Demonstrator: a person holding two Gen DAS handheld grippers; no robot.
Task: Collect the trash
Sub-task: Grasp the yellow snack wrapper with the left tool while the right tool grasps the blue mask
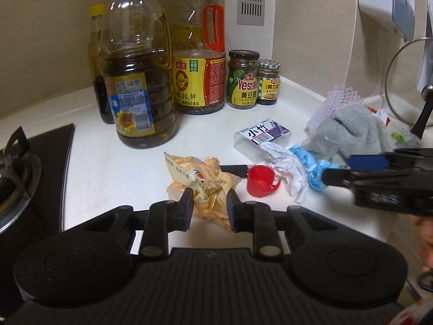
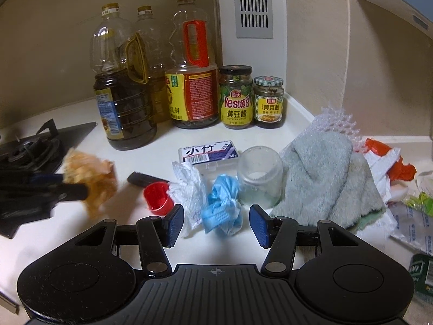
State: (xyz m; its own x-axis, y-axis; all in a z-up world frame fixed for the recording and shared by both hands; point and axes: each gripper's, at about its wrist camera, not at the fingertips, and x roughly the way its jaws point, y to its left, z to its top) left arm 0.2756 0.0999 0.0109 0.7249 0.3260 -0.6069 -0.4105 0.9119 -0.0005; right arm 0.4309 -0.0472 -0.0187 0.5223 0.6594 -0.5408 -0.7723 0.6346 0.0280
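My left gripper [image 1: 209, 208] is shut on a crumpled yellow wrapper [image 1: 205, 187], which fills the gap between its fingers; in the right wrist view the wrapper [image 2: 92, 181] is blurred at the left gripper's tips [image 2: 81, 189]. My right gripper [image 2: 215, 223] is open, its blue pads either side of a crumpled blue wad [image 2: 223, 205] on the white counter [image 2: 89, 243]. It also shows in the left wrist view [image 1: 335, 169], by the blue wad [image 1: 311, 168]. A white crumpled tissue [image 2: 189, 189], a red cap [image 2: 158, 197] and a dark stick [image 2: 143, 178] lie beside them.
Oil and sauce bottles [image 2: 124, 108] and two sauce jars [image 2: 235, 100] stand at the back. A toothpick box [image 2: 208, 154], a glass jar on its side [image 2: 259, 176], a grey cloth [image 2: 330, 173] and more wrappers [image 2: 389, 168] lie right. A gas hob [image 2: 32, 151] is left.
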